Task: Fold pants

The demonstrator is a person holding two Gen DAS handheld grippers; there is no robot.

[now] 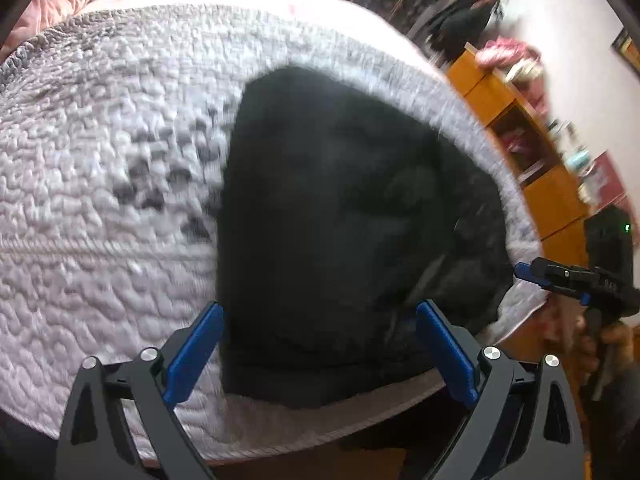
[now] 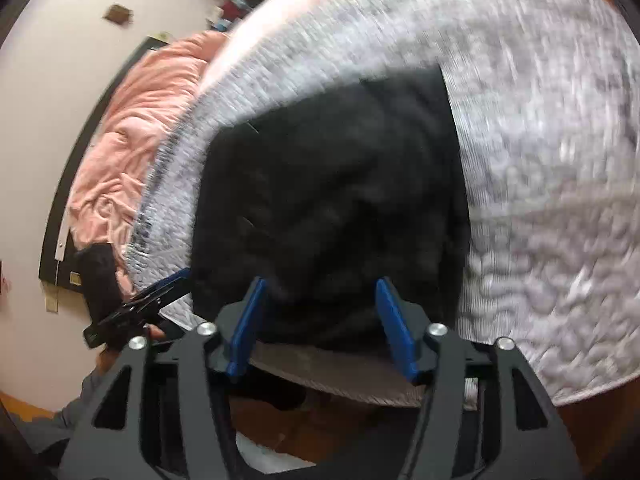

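Left tongs (image 1: 320,354): angled steeply down over near edge of bed, blue pads (image 1: 196,354) spread wide. Nothing clamped. Black pants (image 1: 332,220) showing in the gap between pads, lying below them; contact with cloth not clear. Hand on these tongs out of view in own camera; in right wrist view, fingers (image 2: 156,332) and a grey sleeve (image 2: 76,412) visible behind the black frame, low at left.

Right tongs (image 2: 320,324): also tipped down, pads (image 2: 394,332) apart, gap narrower than on left pair. Nothing gripped. Near hem of pants sitting between and just beyond the pads; touching or not, cannot tell. In left wrist view, right tongs (image 1: 528,274) entering from right edge, tips just beside right border of pants, hand (image 1: 600,344) wrapped round the handle below.

Pants: dark folded bundle, roughly rectangular, flat on grey-white quilted bedspread (image 1: 100,200), close to near edge of bed. Left side straight; right side lumpier with a few creases. Both views smeared, right wrist view the more so.

Further out: pink blanket (image 2: 124,152) bunched at far side of bedspread, against pale wall (image 2: 40,100). Orange wooden shelf unit (image 1: 532,152) along wall on right, cluttered on top, items too blurred to name. Dark clothing hanging on wall (image 1: 460,20) above it. Brown floor (image 2: 280,428) below edge of bed.
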